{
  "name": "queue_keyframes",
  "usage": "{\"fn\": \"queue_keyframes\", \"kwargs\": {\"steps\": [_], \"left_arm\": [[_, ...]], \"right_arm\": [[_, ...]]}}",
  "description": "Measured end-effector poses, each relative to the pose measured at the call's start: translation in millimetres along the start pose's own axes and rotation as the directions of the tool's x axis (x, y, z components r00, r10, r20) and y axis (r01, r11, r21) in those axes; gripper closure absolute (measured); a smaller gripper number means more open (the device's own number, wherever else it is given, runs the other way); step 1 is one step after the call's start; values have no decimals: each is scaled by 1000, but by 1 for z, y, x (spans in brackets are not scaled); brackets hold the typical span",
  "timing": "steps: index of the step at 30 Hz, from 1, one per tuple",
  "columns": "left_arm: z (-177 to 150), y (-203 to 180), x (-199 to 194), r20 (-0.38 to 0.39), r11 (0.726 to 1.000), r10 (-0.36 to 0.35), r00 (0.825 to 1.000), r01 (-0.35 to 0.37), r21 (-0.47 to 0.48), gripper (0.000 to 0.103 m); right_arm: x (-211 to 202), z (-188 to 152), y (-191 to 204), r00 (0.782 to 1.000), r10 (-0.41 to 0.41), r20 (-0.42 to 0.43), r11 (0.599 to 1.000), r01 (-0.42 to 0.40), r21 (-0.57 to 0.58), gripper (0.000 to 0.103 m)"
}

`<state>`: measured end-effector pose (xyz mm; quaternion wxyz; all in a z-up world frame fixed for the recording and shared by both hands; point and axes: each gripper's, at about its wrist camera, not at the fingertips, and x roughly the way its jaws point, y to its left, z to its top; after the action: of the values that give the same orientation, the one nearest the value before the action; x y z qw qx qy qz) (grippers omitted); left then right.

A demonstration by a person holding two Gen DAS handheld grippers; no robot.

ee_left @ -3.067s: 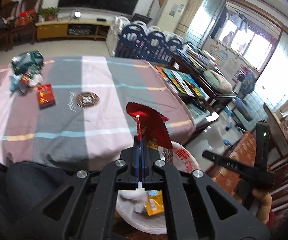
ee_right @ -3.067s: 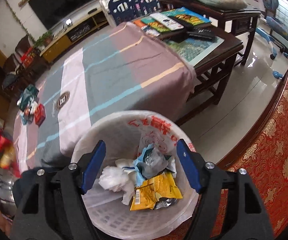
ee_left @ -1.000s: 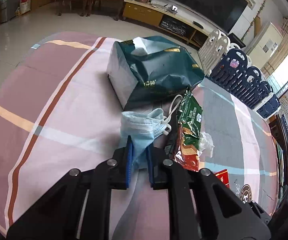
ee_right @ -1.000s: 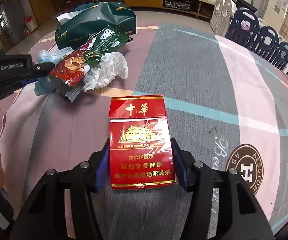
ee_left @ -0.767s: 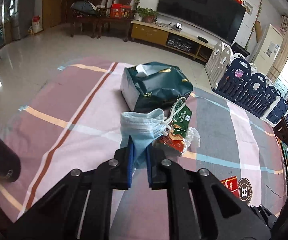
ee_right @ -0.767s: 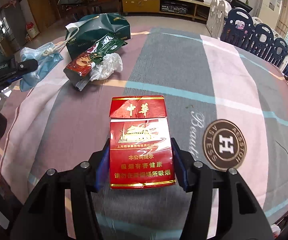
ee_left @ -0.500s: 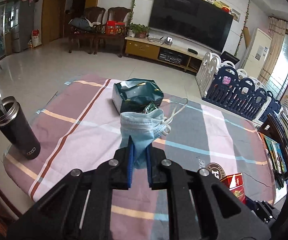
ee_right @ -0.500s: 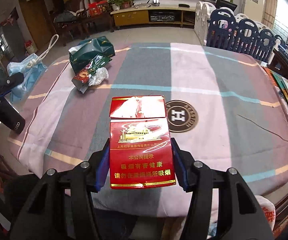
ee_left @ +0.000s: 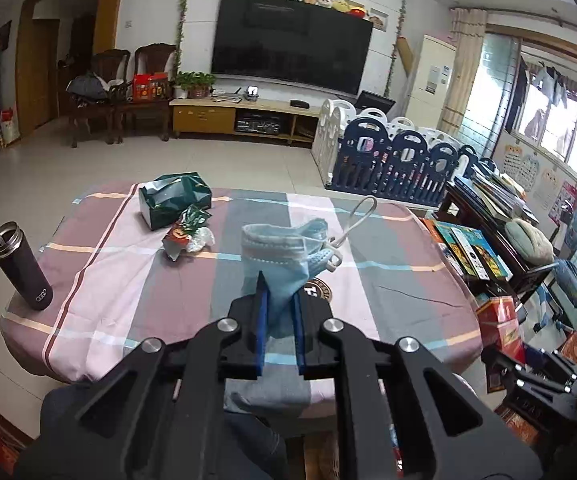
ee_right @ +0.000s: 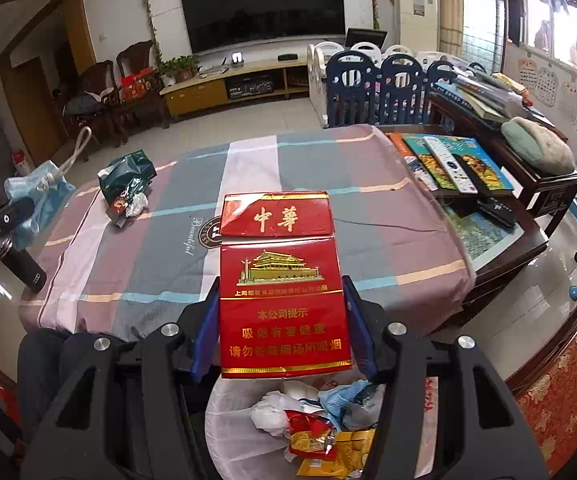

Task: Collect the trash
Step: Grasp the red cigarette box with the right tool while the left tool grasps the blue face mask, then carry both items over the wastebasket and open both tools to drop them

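Observation:
My left gripper (ee_left: pixel 278 300) is shut on a light blue face mask (ee_left: pixel 284 256), held up in the air with its ear loop sticking out to the right. In the right wrist view the same mask (ee_right: pixel 38 196) shows at the far left. My right gripper (ee_right: pixel 280 312) is shut on a red cigarette pack (ee_right: pixel 280 280), gripped by its two sides. Directly below it stands the white trash bin (ee_right: pixel 224 412) with wrappers and tissue inside. On the striped tablecloth (ee_left: pixel 148 280) remain a green tissue pack (ee_left: pixel 174 200) and a red-green snack wrapper (ee_left: pixel 186 232).
A black flask (ee_left: pixel 20 266) stands at the table's left corner. A dark side table (ee_right: pixel 488 184) with books and remotes sits to the right. A blue and white play fence (ee_left: pixel 392 160) and a TV cabinet are behind. A person's legs are at the near table edge.
Both grippers have risen and drawn back from the table with the mask and the cigarette pack. The trash bin has come into the right wrist view below the pack.

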<state>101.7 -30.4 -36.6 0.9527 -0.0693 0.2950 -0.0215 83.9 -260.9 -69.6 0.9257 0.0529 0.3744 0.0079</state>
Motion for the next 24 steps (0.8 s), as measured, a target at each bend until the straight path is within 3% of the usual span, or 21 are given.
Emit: {"fn": "queue_keyframes", "kwargs": {"steps": [5,12,24], "left_arm": [[-21,-45,-32,-2,994,-48,999,47,96,91],[-20,-53,-64,55,992,-63,996,57,110,91],[-22,-42,-57,19,993,-83,996,81,84,91]], "right_arm": [[-40,-5,-19,998,-12,65,1000,11,17,47],[-69,-13,-31,995,-29,92,999,27,17,47],[-44,-27,-39,998,-58,-30,998,59,29,47]]}}
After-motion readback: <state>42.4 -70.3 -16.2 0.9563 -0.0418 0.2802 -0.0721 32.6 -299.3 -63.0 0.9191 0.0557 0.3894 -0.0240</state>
